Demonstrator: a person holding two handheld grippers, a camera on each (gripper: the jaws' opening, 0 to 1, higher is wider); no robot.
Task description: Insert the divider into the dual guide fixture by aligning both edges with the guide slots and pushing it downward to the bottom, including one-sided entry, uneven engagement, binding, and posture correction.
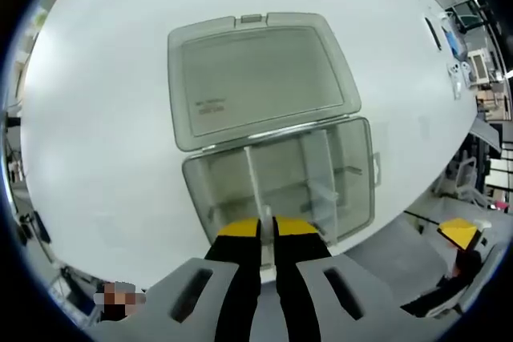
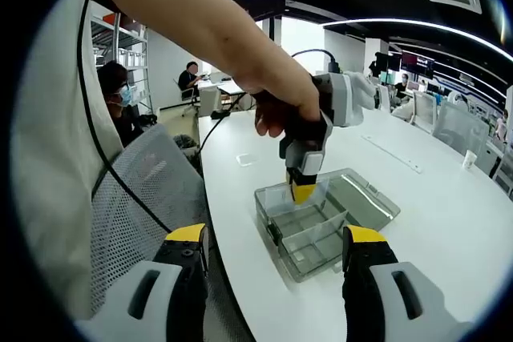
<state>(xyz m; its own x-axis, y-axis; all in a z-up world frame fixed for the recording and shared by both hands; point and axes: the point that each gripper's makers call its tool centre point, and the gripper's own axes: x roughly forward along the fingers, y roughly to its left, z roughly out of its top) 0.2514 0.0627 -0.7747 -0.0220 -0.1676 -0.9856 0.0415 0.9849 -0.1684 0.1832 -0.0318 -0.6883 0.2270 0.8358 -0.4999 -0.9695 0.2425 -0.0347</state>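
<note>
A clear plastic box [image 1: 353,166] with its lid [image 1: 256,78] folded back lies on the white table [image 1: 96,118]. Fixed partitions split it into compartments. My left gripper [image 1: 267,226] hangs right above the box's near wall, jaws shut on the top edge of a thin clear divider [image 1: 254,186] that reaches down into the box. In the right gripper view, a hand holds the left gripper [image 2: 302,191] upright over the box [image 2: 321,226]. My right gripper [image 2: 276,236] is well back from the table edge, open and holding nothing.
A mesh office chair [image 2: 144,190] stands by the table edge [image 2: 240,254] beside the person's sleeve. People sit at desks in the background [image 2: 192,78]. A paper cup [image 2: 469,158] stands far right on the table. Small items [image 1: 453,46] lie at the table's far end.
</note>
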